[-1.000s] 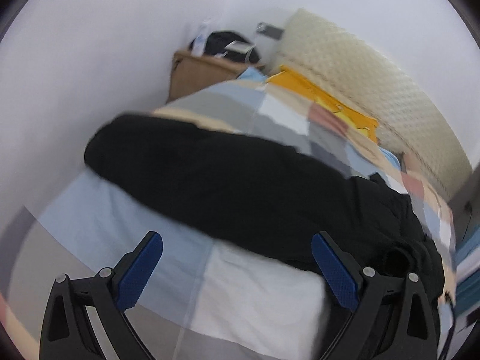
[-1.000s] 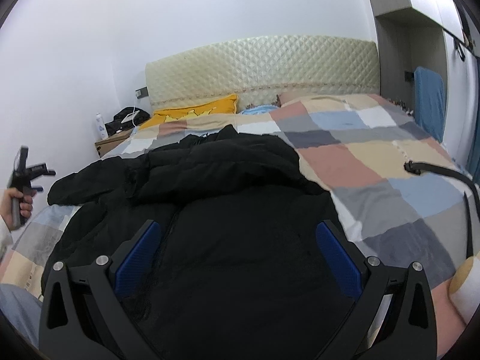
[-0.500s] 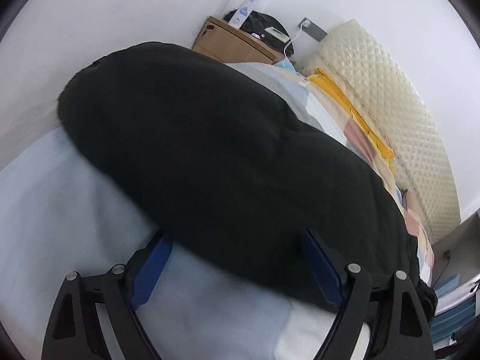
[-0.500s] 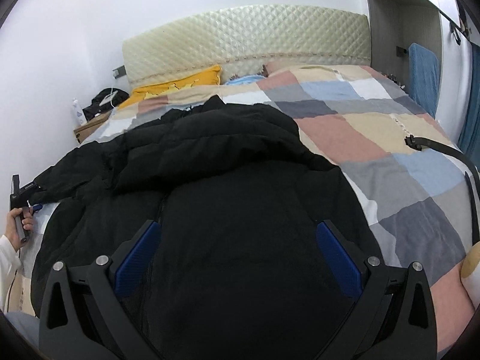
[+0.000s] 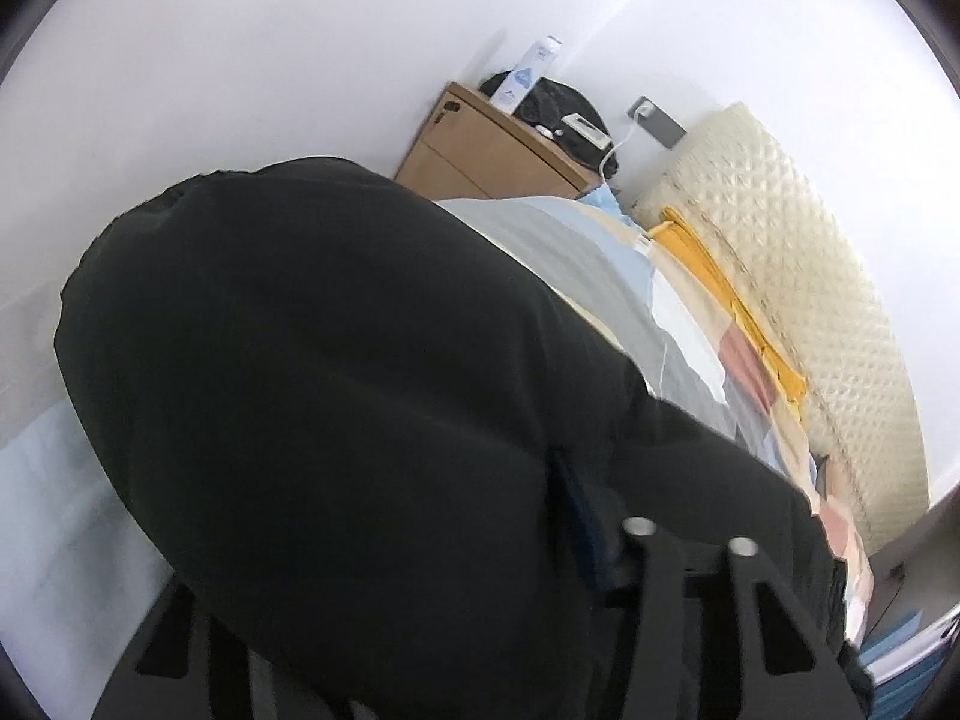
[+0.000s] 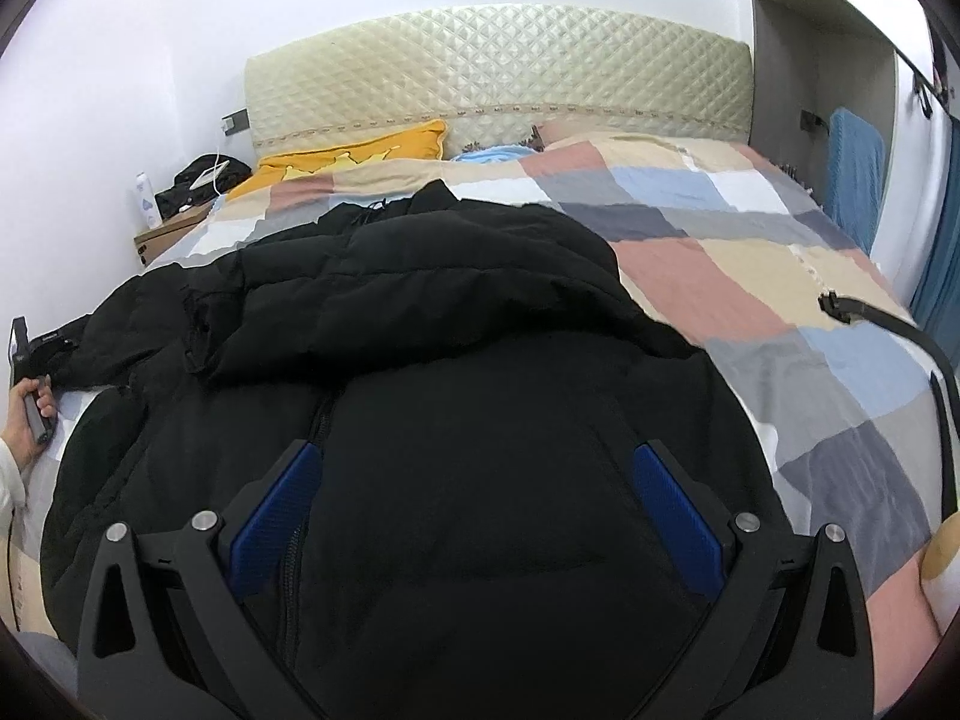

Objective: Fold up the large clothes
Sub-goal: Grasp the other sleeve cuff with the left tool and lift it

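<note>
1. Since the earlier frame the left gripper [image 5: 384, 540] has dropped in close to the sleeve of the black padded jacket [image 6: 420, 420]; the sleeve, which lay well ahead of the tongs a second ago, now bulges between them and fills most of the left wrist view.
2. Its jaws are closing, with the thick sleeve end [image 5: 312, 360] between them. The right-hand blue pad [image 5: 579, 516] is sunk against the fabric; the other pad is hidden under the sleeve, so a full pinch cannot be confirmed.
3. In the right wrist view the left gripper shows at the far left edge, held in the person's hand [image 6: 27, 420] and touching the tip of the sleeve.
4. The right gripper [image 6: 477, 516] has come nearer over the jacket's lower front. Its tongs are spread wide, blue pads apart, with nothing pressed between them; the jacket body lies under and between them, the zipper [image 6: 312, 450] running just inside the left pad.
5. The jacket lies front up on the checked quilt [image 6: 750, 276] of the bed, its hood toward the headboard [image 6: 498, 66] and one sleeve stretched out to the left edge of the bed.
6. A yellow pillow [image 6: 360, 150] lies against the headboard, and a wooden bedside cabinet [image 5: 486, 150] stands by the wall beyond the sleeve.
7. A black strap [image 6: 888, 324] lies on the quilt, well apart from the jacket on the right.
</note>
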Demonstrator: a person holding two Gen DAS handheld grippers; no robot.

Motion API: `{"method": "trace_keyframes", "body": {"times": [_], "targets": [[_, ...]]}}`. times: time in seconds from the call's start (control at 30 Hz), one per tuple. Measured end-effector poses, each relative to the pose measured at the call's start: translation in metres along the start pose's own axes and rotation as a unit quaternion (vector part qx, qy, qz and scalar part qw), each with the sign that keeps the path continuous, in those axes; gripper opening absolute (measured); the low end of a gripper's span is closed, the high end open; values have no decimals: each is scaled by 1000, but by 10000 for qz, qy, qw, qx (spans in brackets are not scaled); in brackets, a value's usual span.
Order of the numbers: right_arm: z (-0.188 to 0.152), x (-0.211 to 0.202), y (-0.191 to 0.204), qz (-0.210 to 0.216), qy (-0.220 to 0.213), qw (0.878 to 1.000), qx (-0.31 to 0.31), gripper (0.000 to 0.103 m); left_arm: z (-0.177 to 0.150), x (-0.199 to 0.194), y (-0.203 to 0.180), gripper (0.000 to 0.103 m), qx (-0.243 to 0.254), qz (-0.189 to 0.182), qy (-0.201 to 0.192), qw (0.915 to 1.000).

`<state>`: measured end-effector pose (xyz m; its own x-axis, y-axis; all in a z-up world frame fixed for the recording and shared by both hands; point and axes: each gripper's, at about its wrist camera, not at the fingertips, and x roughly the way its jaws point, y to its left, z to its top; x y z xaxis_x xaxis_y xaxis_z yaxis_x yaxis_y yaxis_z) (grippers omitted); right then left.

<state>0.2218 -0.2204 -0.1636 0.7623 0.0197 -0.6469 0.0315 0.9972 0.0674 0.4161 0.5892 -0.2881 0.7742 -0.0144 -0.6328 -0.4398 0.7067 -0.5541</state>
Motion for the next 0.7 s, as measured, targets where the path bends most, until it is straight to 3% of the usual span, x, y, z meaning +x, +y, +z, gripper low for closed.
{"method": "trace_keyframes", "body": {"times": [0.2,0.47,0.7], "targets": [[0,-11,3,142,-109,9998,-117,103,4,-24,-14,23,25,378,-266,9989],[2,-26,-3,263,-199,9994,-89,103,21,-80,-53,16,96,604,-693,9957],[2,-46,-13,397,-372,9983,-188,103,36,-140,-126,15,622,733,-1063,9897]]}}
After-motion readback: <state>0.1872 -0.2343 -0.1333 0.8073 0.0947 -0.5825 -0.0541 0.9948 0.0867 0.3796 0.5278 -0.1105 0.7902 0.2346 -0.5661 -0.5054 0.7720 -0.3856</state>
